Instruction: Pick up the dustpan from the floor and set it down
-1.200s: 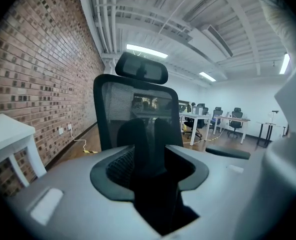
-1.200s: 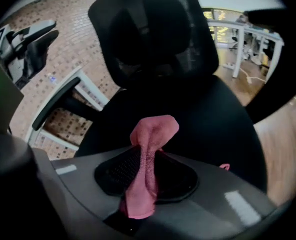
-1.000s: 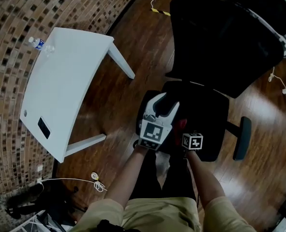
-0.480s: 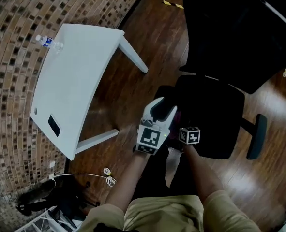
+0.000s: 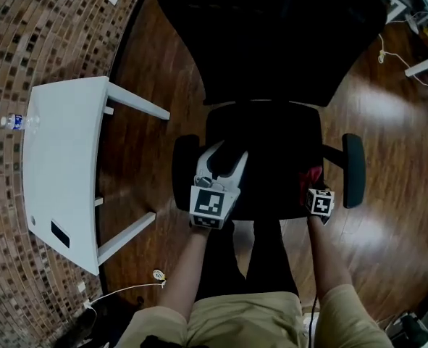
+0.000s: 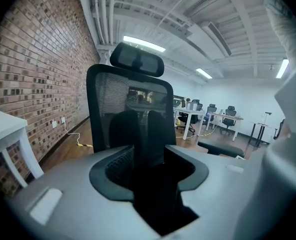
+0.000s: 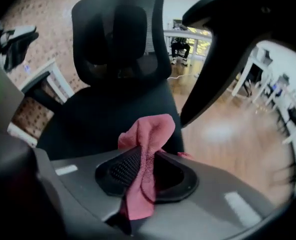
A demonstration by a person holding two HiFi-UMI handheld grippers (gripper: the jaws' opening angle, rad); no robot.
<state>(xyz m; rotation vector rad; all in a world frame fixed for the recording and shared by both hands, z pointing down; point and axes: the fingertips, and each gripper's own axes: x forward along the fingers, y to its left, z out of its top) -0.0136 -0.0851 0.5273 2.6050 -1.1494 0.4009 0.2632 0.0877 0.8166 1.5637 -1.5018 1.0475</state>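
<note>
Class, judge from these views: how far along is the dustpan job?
Done: nothing that shows; no dustpan appears in any view. In hand: the right gripper is shut on a pink cloth above the chair seat; the left gripper holds nothing, its jaws close together. Left: find the dustpan, pick it up and set it down.

The left forearm [image 5: 188, 267] and the right forearm [image 5: 326, 256] reached toward 12 o'clock, well apart. The left gripper [image 5: 226, 158] tipped toward 1 o'clock, its fingers nearly together (nothing between them). The right gripper [image 5: 312, 185], at its 3 o'clock, had its fingers clamped on a pink cloth [image 7: 146, 144].
</note>
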